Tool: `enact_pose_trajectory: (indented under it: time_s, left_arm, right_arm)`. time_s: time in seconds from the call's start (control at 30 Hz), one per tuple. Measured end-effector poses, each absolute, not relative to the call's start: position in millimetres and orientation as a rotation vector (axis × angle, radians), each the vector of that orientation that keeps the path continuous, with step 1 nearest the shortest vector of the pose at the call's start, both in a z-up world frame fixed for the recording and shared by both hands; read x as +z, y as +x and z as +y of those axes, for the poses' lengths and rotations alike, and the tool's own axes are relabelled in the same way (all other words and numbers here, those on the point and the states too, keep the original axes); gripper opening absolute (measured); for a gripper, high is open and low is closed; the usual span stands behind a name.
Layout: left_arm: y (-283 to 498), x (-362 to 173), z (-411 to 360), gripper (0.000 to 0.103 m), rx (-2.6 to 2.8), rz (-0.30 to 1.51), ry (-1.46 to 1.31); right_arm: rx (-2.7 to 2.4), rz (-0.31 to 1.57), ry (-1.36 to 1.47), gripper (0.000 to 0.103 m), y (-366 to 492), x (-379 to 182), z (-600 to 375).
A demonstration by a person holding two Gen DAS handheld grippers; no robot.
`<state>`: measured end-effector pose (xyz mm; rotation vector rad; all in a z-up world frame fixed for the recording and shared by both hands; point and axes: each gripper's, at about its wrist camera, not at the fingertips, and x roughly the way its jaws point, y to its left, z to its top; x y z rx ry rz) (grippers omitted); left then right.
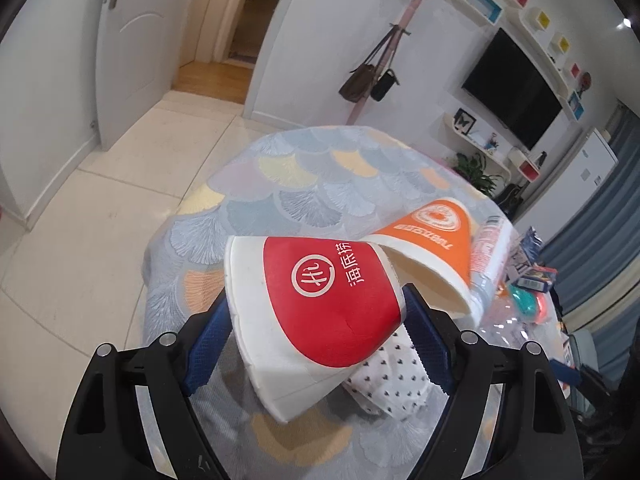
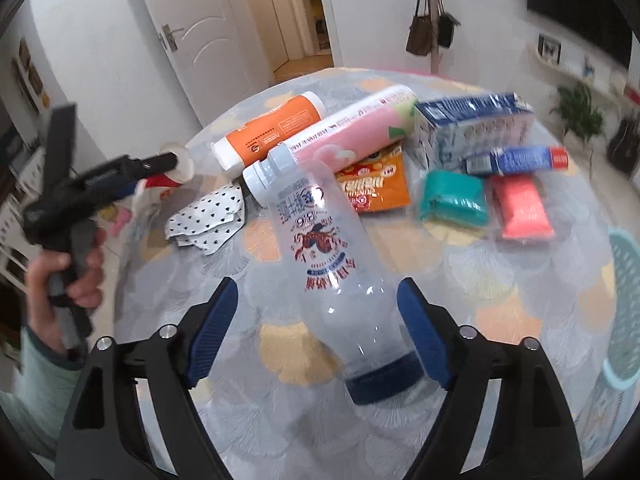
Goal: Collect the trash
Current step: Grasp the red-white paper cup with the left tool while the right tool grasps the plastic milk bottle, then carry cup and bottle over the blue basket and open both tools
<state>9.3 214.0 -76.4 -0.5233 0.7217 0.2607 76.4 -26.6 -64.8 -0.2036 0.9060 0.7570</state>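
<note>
Red-and-white paper cup (image 1: pixel 320 320) sits clamped in the left claw (image 1: pixel 316 340) above the worktop's (image 1: pixel 304 168) near edge, while the right claw (image 2: pixel 316 328) stands apart around a clear plastic bottle (image 2: pixel 332 264) lying mid-worktop.

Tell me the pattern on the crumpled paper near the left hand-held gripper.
The crumpled paper is white with small black hearts; the right wrist view shows it best.

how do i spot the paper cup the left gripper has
On the round table with the fan-patterned cloth, look just ahead of the left gripper. The red-and-white paper cup sits tilted between its blue fingers; the neighbouring cup is orange.
</note>
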Motion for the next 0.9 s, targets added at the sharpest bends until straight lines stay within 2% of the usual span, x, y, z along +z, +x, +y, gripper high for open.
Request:
enact_pose_trajectory:
  time_s: [0.2, 0.27, 0.33, 0.43, 0.9]
  left_arm:
    - [2.0, -57.7, 203.2, 0.079, 0.228, 0.68, -0.493]
    - [1.2, -51.4, 198.0, 0.079, 0.214, 0.667, -0.478]
    - [1.1, -45.7, 192.1, 0.079, 0.202, 0.657, -0.463]
    - [0.6, -39.8, 183.8, 0.079, 0.187, 0.647, -0.443]
    - [19.2, -5.2, 126.3, 0.079, 0.066, 0.59, -0.329]
  right_arm:
    - [0.705, 0.891, -0.251, 0.077, 90.6, -82.0, -10.8]
    - [0.695, 0.894, -0.254, 0.072, 92.8, -88.2, -5.0]
    - [0.696, 0.897, -0.253, 0.063, 92.5, -93.2, -2.0]
    - [0.715, 0.889, -0.241, 0.061, 90.1, -94.1, -3.5]
    - [0.689, 0.755, -0.109, 0.058, 74.7, -54.5, -62.0]
